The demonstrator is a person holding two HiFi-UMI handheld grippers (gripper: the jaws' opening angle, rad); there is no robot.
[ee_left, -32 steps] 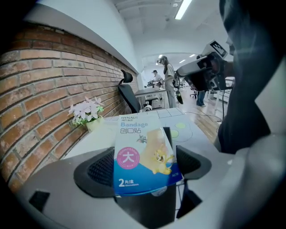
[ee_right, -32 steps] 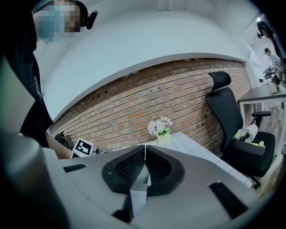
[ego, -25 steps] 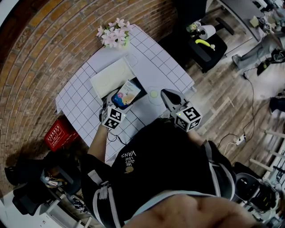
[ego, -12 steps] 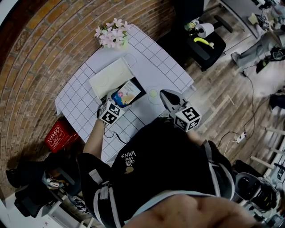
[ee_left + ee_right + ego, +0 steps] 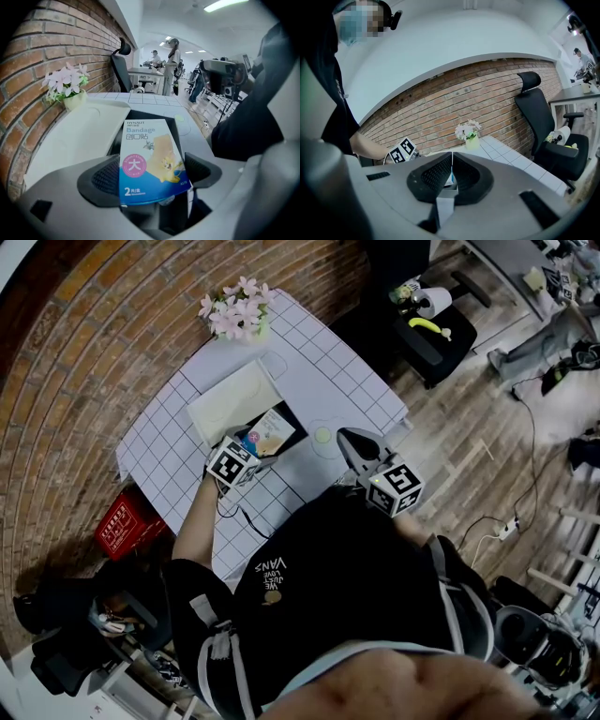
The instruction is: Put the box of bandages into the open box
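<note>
Gripping blue-and-white cardboard box of bandages (image 5: 149, 157) w/ left gripper (image 5: 151, 172), jaws clamped on its two long sides near the lower end. Holding it tilted, far end over black open box (image 5: 140, 116) w/ white lid (image 5: 79, 136) folded back twd brick wall (image 5: 51, 51); can't tell if touching inside. Reading "Bandage" on pkg front in left gripper view only. Making out box of bandages (image 5: 267, 434) in head view as just a small pale rectangle over black open box (image 5: 292, 418). Getting whole layout from head view alone: white grid-pattern tablecloth (image 5: 347, 381), pink flowers (image 5: 239, 313) at far corner, red crate (image 5: 122, 521) on floor. Holding right gripper (image 5: 349, 439) by table's near edge, apart from the box. Confirmed in right gripper view: right gripper (image 5: 452, 174) jaws together, nothing btwn.
</note>
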